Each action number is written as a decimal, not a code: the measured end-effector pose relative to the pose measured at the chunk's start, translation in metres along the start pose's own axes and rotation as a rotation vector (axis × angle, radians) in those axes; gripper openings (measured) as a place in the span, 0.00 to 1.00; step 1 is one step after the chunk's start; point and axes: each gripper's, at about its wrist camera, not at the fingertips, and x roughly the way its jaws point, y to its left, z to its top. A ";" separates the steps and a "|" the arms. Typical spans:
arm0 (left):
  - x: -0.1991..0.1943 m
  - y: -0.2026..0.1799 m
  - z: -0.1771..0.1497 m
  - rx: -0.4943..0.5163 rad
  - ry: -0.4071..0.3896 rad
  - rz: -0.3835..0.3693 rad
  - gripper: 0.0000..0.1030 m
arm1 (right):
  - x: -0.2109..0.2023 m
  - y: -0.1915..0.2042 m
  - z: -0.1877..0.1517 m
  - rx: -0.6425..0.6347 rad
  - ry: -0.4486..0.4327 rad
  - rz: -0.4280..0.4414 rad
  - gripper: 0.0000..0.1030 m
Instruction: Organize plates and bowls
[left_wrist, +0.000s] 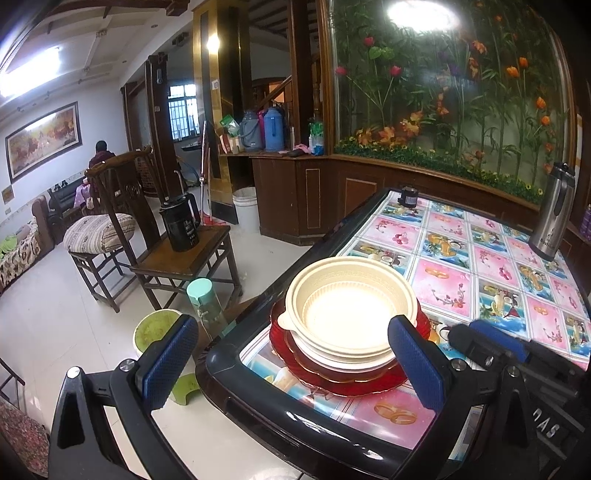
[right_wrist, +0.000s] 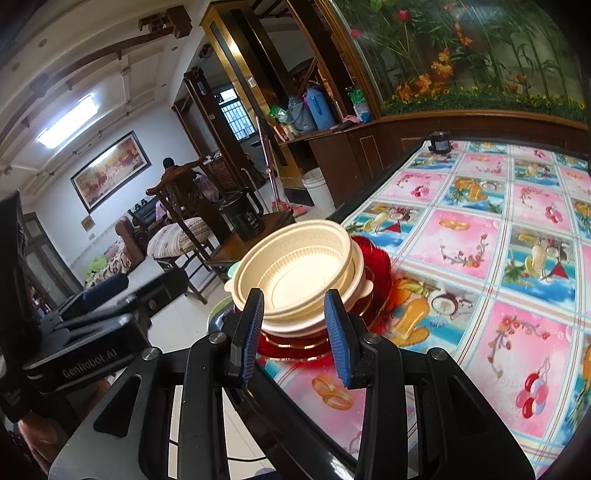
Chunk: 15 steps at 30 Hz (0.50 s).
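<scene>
We see stacked bowls (left_wrist: 347, 314) on red plates (left_wrist: 332, 380), left gripper (left_wrist: 295, 354) spread wide, right gripper (right_wrist: 295, 332) narrowly parted, gripping nothing, steel flask (left_wrist: 552, 214) in left view only.

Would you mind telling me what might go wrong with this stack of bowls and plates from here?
1. The stack of cream bowls on red plates sits near the table's corner; a push could send it off.
2. The right claw is close to the bowls' rim and may knock them.
3. The top bowl sits tilted, so it may slide.
</scene>
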 end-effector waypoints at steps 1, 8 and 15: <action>0.000 0.000 0.000 0.000 0.003 0.000 1.00 | -0.001 0.000 0.003 -0.005 -0.007 -0.001 0.33; 0.003 0.010 0.003 -0.018 0.014 -0.001 1.00 | -0.008 0.005 0.014 -0.009 -0.043 0.016 0.33; 0.007 0.014 0.001 -0.025 0.029 -0.015 1.00 | 0.013 0.006 -0.002 0.000 0.030 0.029 0.33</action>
